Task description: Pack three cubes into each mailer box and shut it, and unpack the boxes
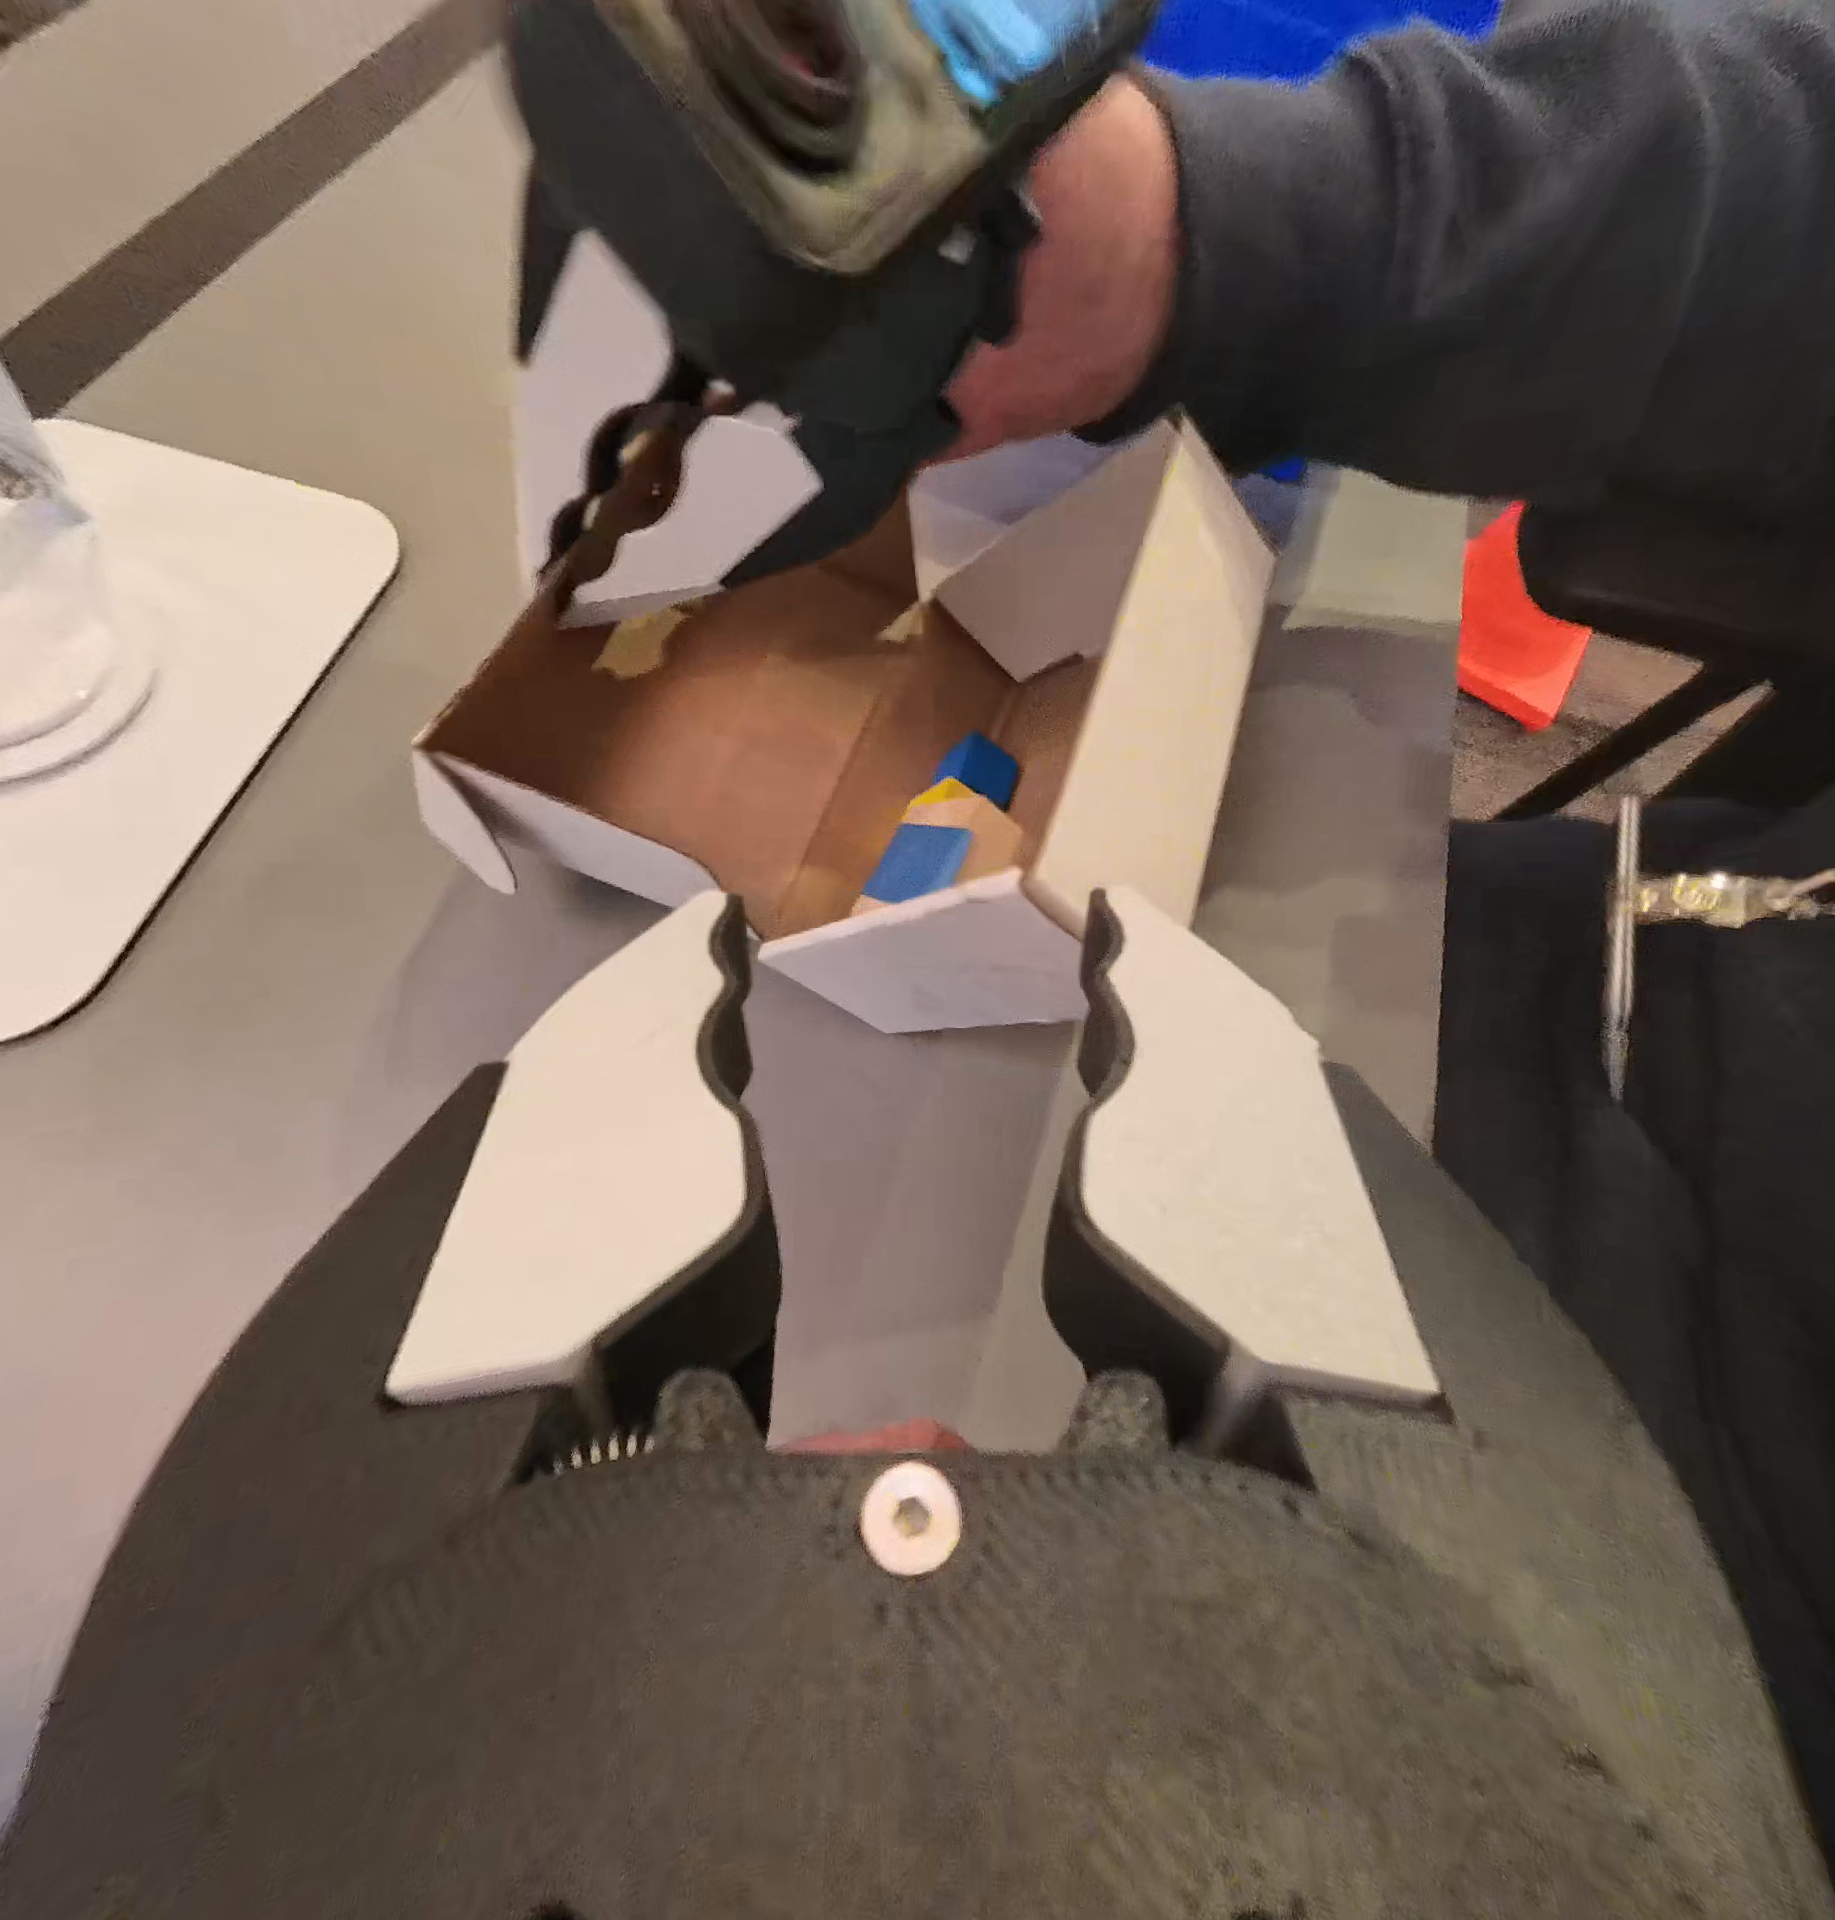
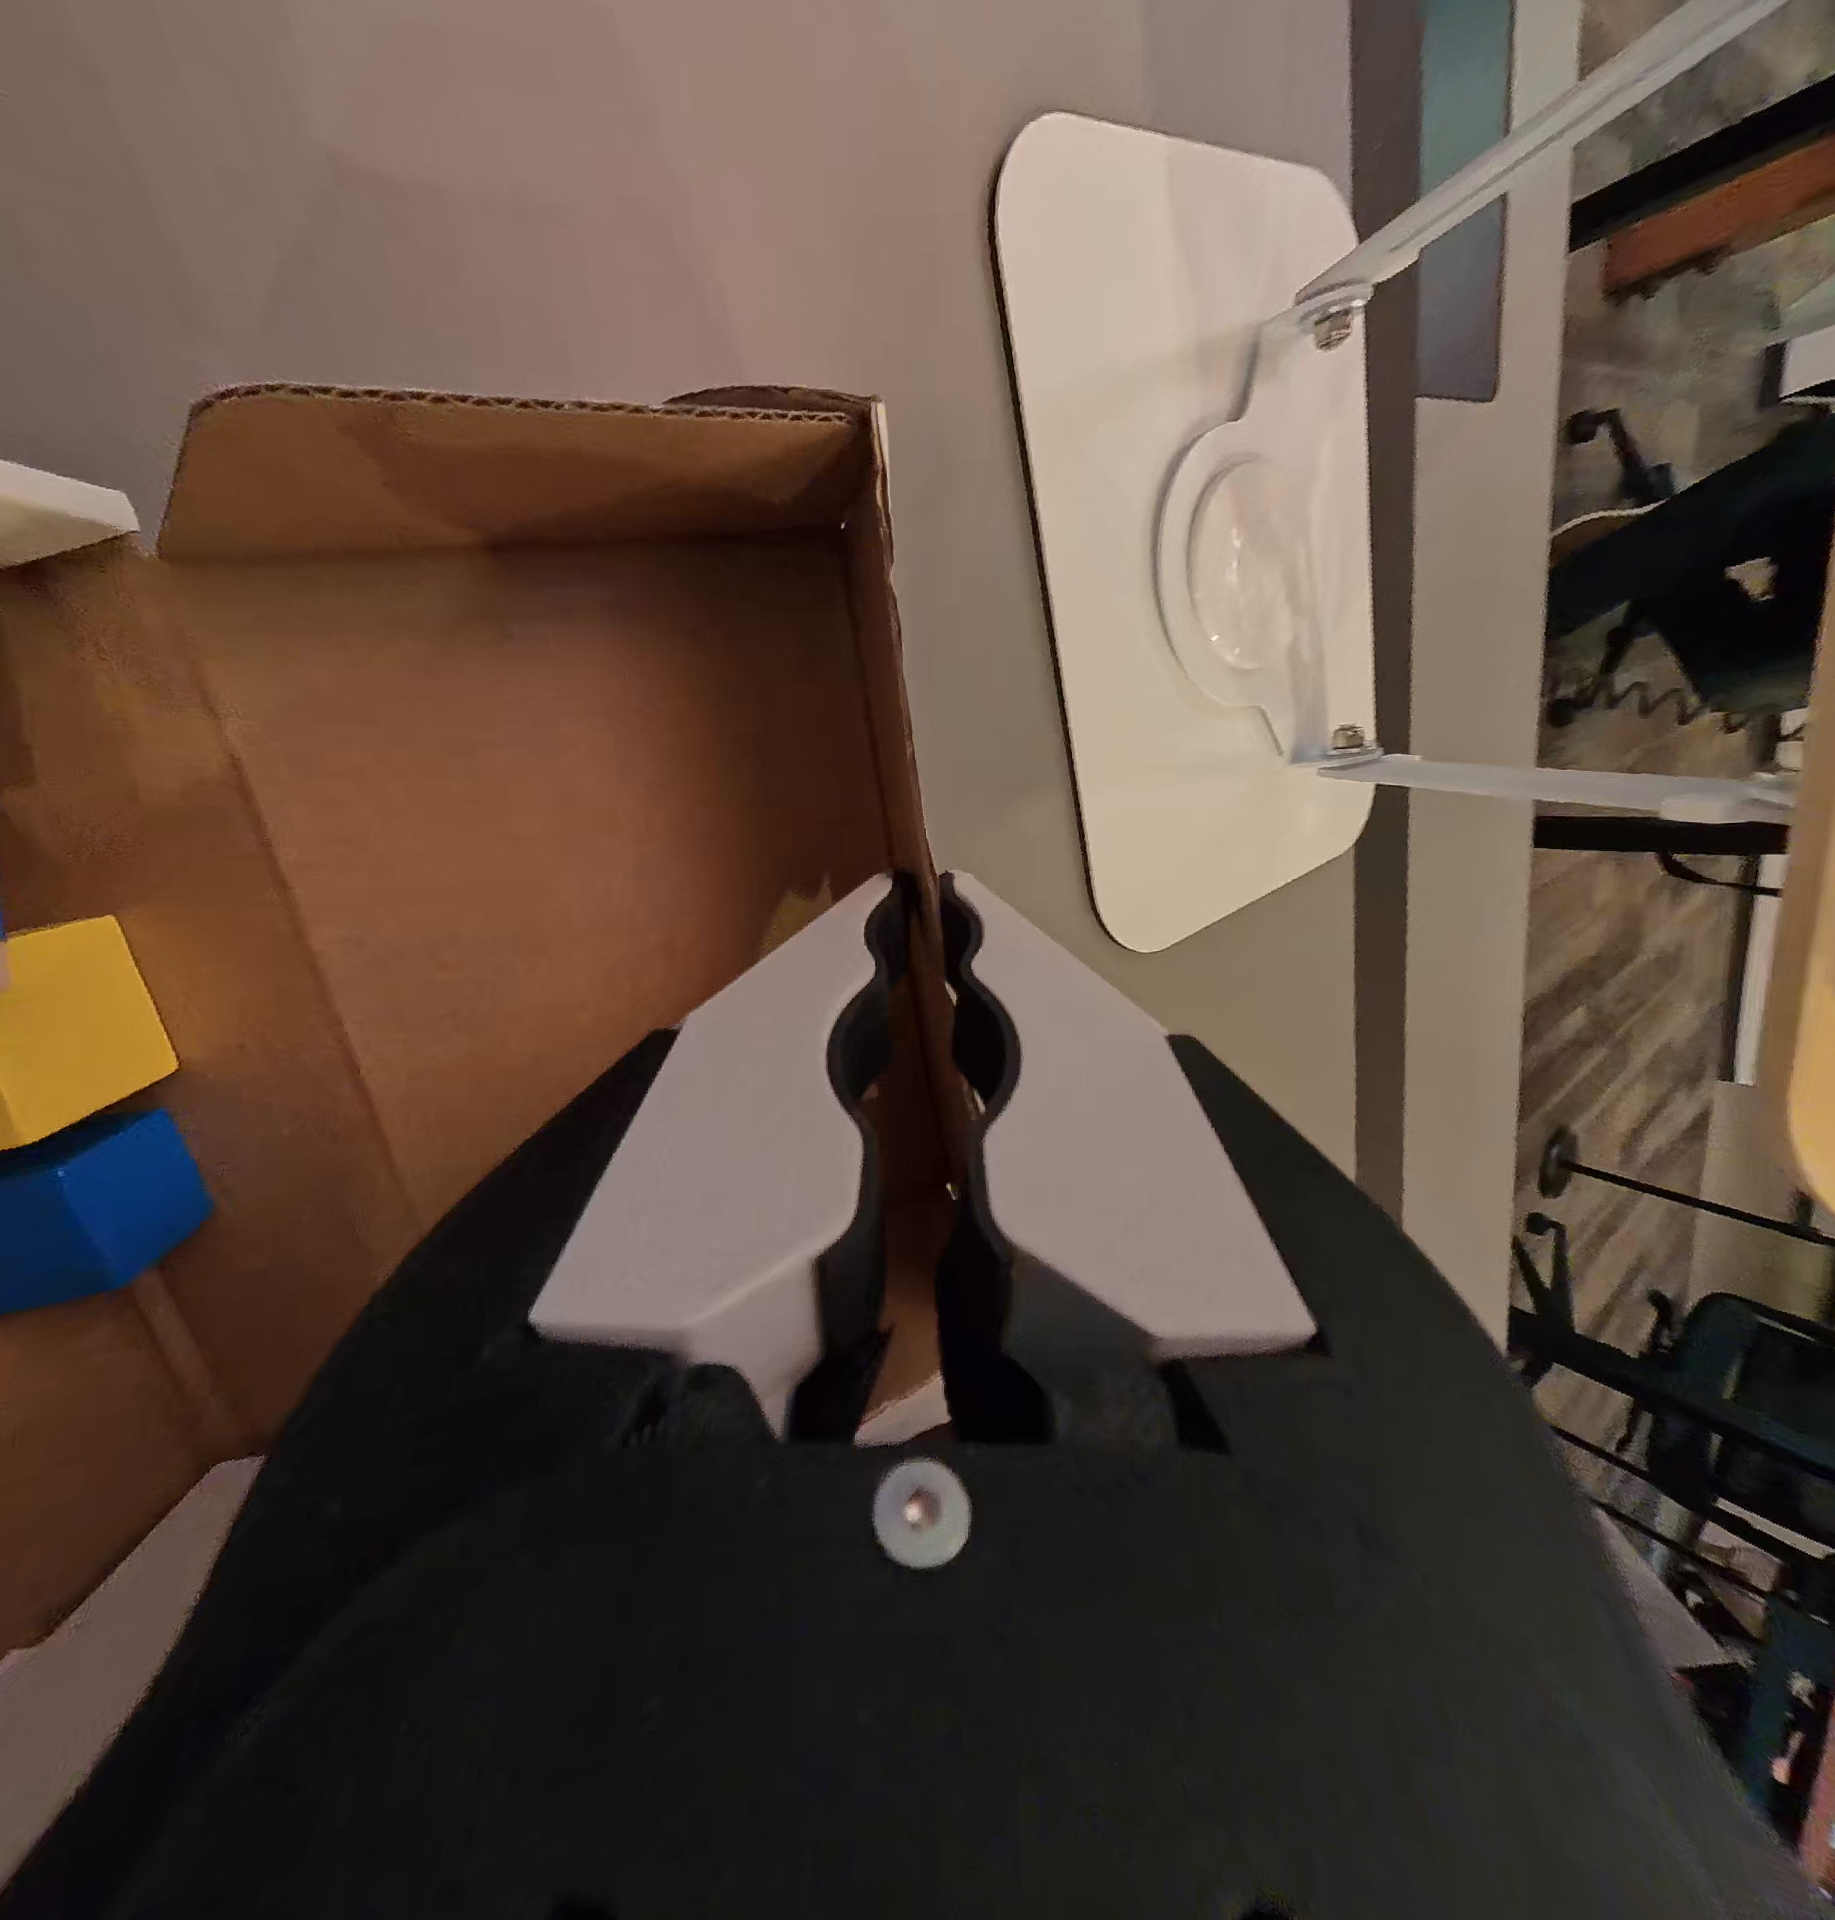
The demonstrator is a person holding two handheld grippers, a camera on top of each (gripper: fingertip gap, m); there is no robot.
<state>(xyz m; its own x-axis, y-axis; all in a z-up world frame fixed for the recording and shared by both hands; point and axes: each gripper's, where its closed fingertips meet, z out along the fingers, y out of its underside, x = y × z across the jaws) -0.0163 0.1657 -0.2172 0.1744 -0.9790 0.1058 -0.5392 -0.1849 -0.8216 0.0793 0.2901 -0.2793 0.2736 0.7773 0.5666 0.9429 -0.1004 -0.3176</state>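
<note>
The white-outside, brown-inside corrugated cardboard mailer box is seen lying open on the grey tabletop, directly ahead of the left gripper, whose fingers are spread wide with nothing between them; a white corner flap of the box sits just beyond the fingertips, and contact cannot be confirmed. The right gripper is pressed together on a thin upright side flap of the box, the cardboard edge being pinched between its fingers. The board is judged light and moderately stiff, but creasable at its scored folds; hold is best taken on a flap edge near a fold line, not on a free corner. The painted wooden cubes, blue and yellow with some bare wood showing, are stacked in the part of the box to the left of the right fingers; they are judged rigid, light and smooth-faced, to be gripped across opposite flat faces. In the left wrist view the long axis of the open box runs across the fingers, with the opening facing upward. A white flat stand base with a clear dome lies to the right of the right fingers, apart from the box.
</note>
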